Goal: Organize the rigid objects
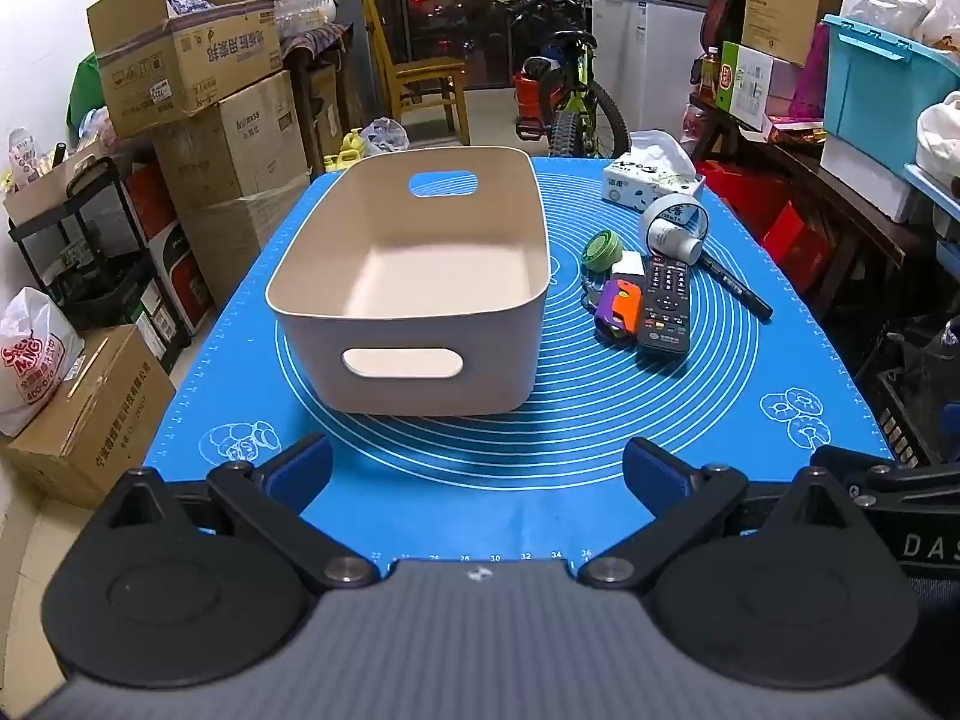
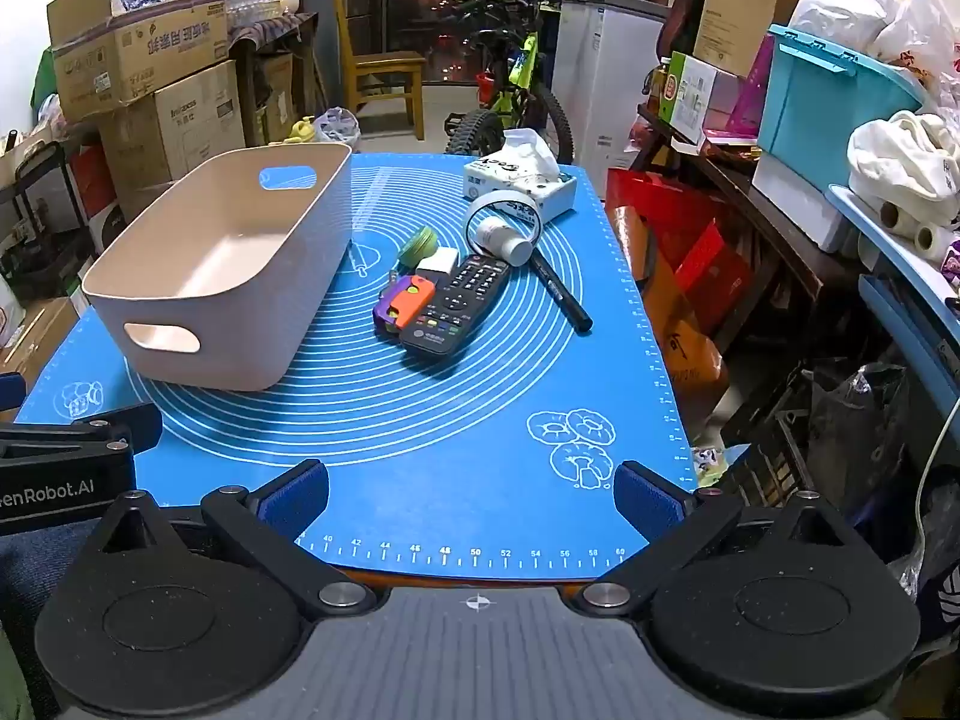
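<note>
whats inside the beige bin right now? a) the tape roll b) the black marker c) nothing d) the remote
c, the beige bin shows only a bare floor in both wrist views, while the remote, black marker and tape roll all lie on the blue mat beside it.

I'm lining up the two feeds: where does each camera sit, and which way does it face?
Left wrist: at the mat's near edge, facing the bin head-on; own open left claw below, right claw's edge at far right.
Right wrist: further right, facing the remote and marker; own open right claw below.
Shared: bin, remote, tape, tissue box.
</note>
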Motion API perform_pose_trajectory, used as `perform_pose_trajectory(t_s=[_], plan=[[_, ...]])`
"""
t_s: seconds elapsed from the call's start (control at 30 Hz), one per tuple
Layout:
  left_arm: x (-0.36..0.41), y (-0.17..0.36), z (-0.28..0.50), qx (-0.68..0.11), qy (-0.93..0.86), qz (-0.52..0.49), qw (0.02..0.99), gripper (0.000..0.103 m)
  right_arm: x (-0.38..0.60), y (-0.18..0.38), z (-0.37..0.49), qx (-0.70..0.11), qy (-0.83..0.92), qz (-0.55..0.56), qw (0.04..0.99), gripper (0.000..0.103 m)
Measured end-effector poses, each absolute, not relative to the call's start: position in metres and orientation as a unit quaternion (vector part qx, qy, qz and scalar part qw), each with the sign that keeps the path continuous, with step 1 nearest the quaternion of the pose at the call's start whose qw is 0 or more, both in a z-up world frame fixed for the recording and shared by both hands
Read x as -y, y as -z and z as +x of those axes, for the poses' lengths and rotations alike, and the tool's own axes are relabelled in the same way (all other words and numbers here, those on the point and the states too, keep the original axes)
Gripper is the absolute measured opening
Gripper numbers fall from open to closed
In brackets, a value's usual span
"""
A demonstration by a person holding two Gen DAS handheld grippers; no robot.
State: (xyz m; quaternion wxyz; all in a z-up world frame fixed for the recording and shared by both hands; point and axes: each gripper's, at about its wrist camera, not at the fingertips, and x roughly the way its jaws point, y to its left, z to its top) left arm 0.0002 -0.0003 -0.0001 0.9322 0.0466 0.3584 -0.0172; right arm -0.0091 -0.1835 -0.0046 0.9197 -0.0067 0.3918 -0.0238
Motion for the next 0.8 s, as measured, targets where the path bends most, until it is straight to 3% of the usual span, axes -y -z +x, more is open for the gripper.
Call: perform_pose_trajectory(t_s=[0.57,0.8], plan=[[0.0001,0.0002,0.0006,-0.360,0.019,0.045,0.932,0.101,0.1828,0.0052,-0.0093,-0.393,0.023,-0.004,0.919,0.101],[0.0080,0.0079,0.0030,-0.363,0.019,0.044,0.931,0.094,0.1833,0.0054,-0.0091,-0.393,0.023,-0.003,0.919,0.101]])
